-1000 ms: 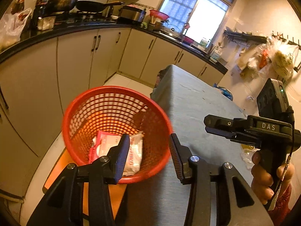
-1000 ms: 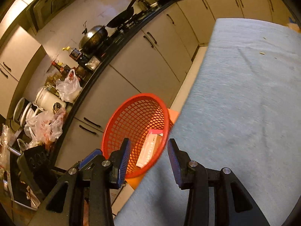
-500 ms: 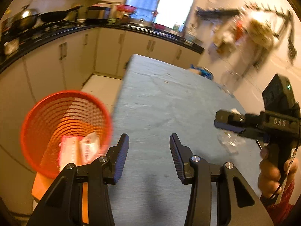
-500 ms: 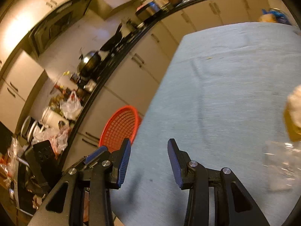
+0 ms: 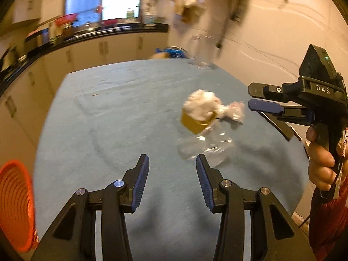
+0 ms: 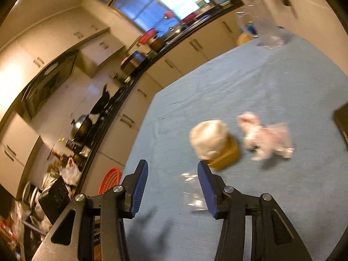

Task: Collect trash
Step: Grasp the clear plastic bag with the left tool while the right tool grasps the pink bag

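Ahead-right of the left gripper point(image 5: 172, 177), wide open and empty, clear plastic wrap point(image 5: 204, 149) lies on the blue table point(image 5: 108, 117); tissue-stuffed cup point(image 5: 199, 113) beyond. Right gripper point(image 6: 171, 186), also wide open, hovers equally near.

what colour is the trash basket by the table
Orange-red mesh; the trash basket shows best in the left wrist view, at the lower left edge beside the table.

Both wrist cams look fwd over table point(image 5: 108, 113), sharing tissue-stuffed cup point(image 5: 199, 114).
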`<state>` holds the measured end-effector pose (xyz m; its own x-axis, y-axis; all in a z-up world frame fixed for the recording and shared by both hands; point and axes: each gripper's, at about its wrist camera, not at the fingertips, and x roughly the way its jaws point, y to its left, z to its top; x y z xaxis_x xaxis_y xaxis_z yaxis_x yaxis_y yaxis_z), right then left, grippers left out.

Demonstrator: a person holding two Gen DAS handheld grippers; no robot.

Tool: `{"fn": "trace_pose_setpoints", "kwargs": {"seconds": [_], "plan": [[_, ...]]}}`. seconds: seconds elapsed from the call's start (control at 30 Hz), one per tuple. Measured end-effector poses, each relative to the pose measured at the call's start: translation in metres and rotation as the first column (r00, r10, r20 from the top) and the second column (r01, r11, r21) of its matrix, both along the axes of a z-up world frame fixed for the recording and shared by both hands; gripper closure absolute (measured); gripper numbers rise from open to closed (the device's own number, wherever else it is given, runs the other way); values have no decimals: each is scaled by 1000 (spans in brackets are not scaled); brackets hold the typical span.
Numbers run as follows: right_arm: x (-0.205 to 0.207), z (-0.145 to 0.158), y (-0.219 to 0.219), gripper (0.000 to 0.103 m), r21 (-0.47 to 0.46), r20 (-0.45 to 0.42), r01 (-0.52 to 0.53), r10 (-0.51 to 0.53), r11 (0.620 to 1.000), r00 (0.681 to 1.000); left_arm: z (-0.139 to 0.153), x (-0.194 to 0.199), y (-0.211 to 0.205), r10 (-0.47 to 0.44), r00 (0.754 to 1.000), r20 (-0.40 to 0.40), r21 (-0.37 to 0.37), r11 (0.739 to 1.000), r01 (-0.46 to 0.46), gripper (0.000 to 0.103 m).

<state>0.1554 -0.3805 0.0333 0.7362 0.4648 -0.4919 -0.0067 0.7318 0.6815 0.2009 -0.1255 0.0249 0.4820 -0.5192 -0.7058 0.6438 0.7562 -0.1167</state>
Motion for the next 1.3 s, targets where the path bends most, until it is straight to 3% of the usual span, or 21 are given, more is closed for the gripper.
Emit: {"fn": "trace_pose_setpoints", "kwargs": {"seconds": [0.37, 0.47, 0.63, 0.8, 1.03, 1.3], "plan": [[-12, -19, -49, 50, 39, -40, 82, -80, 996, 996, -9, 21, -72, -211, 977, 27, 113, 972, 207, 60], [-14, -22, -58, 50, 39, -50, 93, -91, 995, 995, -18, 34, -78, -251, 968, -18, 136, 958, 251, 70], [-12, -26, -75, 50, 32, -70, 126, -123, 992, 990, -24, 38, -75, -283, 956, -81, 78, 954, 289, 88], [2, -27, -82, 48, -2, -100, 147, -147, 989, 984, -27, 26, -68, -276, 956, -105, 46, 958, 282, 93], [36, -29, -83, 39, -128, -146, 143, -161, 981, 976, -32, 15, -58, -238, 962, -134, -11, 971, 239, 93], [60, -54, -62, 41, -212, -213, 60, -106, 975, 971, -32, 22, -58, -158, 979, -131, -18, 987, 157, 95]]}}
